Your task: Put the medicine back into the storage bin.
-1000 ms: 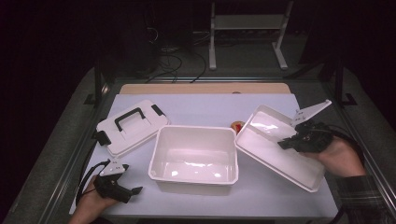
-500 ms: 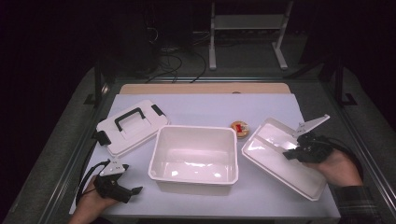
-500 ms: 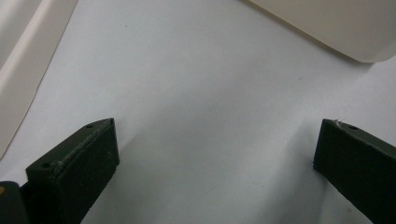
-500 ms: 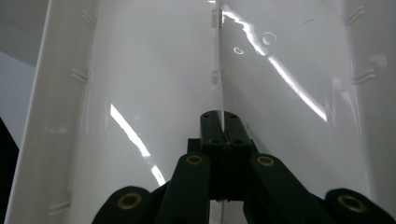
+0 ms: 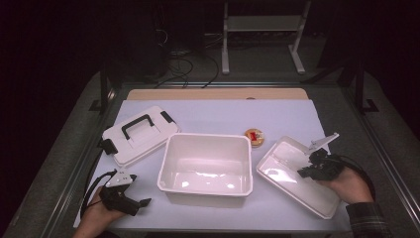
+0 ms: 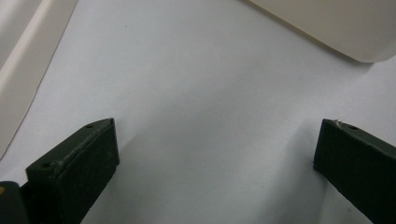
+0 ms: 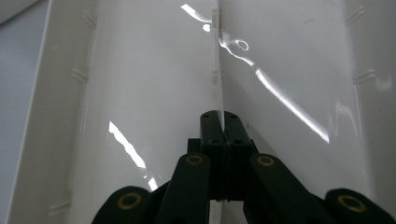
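Observation:
A white open bin [image 5: 205,163] stands in the middle of the table. To its right lies a shallow white tray [image 5: 289,176], slightly tilted, with a thin rib [image 7: 216,56] down its middle. My right gripper [image 5: 303,173] is shut on that rib, the jaws [image 7: 219,119] pressed together around the thin wall. A white lid with a black handle [image 5: 138,134] lies to the left of the bin. My left gripper [image 5: 142,203] rests near the front left edge, its jaws [image 6: 217,154] wide open over bare table, holding nothing.
A small round tan thing with a red centre [image 5: 254,137] sits just behind the bin's right corner. A wooden board [image 5: 218,94] borders the far edge of the table cover. A corner of the bin [image 6: 327,28] shows ahead of the left jaws.
My right gripper has come down and toward the front with the white tray, which now lies lower and flatter. The small round thing has come into full view. The left gripper has not moved.

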Tool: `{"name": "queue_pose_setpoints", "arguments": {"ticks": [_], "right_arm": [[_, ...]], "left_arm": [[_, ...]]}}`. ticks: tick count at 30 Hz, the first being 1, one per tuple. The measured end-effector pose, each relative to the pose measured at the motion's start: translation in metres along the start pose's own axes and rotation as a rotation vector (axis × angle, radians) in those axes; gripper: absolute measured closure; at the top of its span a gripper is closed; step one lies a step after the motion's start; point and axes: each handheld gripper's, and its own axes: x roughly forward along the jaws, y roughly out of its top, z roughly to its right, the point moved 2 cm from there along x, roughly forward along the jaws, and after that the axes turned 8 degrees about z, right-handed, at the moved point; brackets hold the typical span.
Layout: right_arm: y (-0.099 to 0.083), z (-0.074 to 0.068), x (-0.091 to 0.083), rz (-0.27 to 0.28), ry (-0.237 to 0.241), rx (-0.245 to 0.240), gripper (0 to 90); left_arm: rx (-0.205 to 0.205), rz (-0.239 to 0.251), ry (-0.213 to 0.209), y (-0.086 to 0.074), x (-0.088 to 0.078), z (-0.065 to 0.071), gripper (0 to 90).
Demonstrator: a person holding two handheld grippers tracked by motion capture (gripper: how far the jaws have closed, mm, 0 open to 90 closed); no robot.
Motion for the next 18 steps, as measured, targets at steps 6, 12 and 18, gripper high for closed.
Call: {"name": "queue_pose_setpoints", "arguments": {"ticks": [6, 12, 18], "right_arm": [[-0.003, 0.000, 0.012, -0.014, 0.001, 0.001, 89.1], [-0.005, -0.001, 0.021, -0.024, 0.001, 0.001, 89.0], [-0.006, -0.001, 0.024, -0.027, 0.001, 0.007, 83.4]], "left_arm": [[0.000, 0.000, 0.000, 0.000, 0.000, 0.000, 0.0], [0.000, 0.000, 0.000, 0.000, 0.000, 0.000, 0.0], [0.000, 0.000, 0.000, 0.000, 0.000, 0.000, 0.0]]}}
